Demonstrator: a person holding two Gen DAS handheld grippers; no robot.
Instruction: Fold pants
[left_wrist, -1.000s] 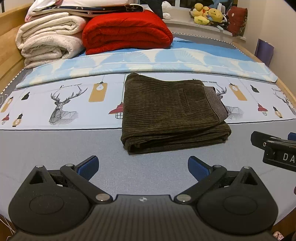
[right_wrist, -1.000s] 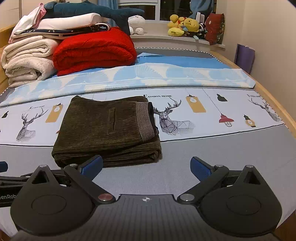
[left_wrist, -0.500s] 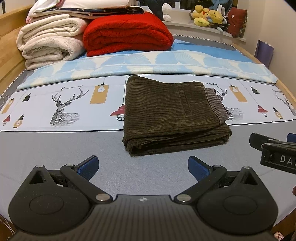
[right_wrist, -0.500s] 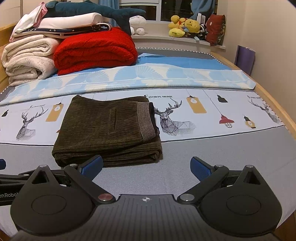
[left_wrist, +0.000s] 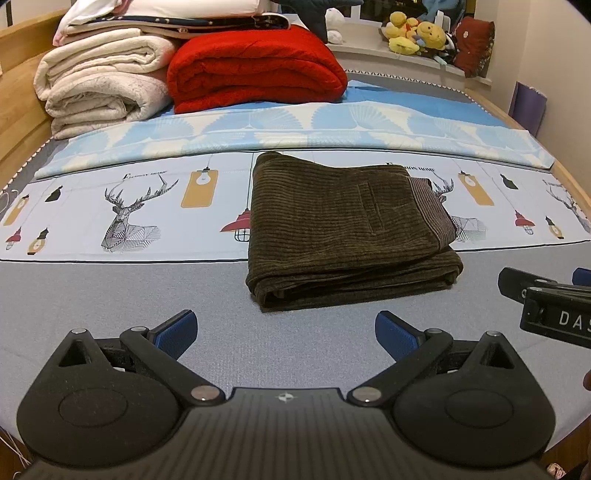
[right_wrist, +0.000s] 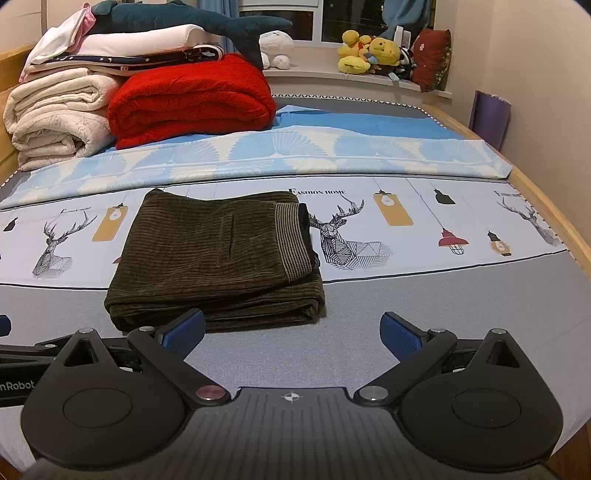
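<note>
The dark olive corduroy pants (left_wrist: 343, 229) lie folded in a neat rectangular stack on the bed, waistband to the right; they also show in the right wrist view (right_wrist: 218, 258). My left gripper (left_wrist: 286, 334) is open and empty, hovering over the grey sheet just in front of the stack. My right gripper (right_wrist: 291, 334) is open and empty, in front of the stack's right half. Its body shows at the right edge of the left wrist view (left_wrist: 546, 306).
A red folded blanket (left_wrist: 255, 70) and white folded blankets (left_wrist: 103, 88) are stacked at the far left of the bed. A blue patterned sheet (left_wrist: 332, 125) lies behind the pants. Plush toys (right_wrist: 373, 51) sit on the windowsill. The wooden bed rail (right_wrist: 554, 218) runs along the right.
Both grippers have drawn back and tilted slightly; the pants sit a little lower in view. Both stay open and empty. The pants have not moved.
</note>
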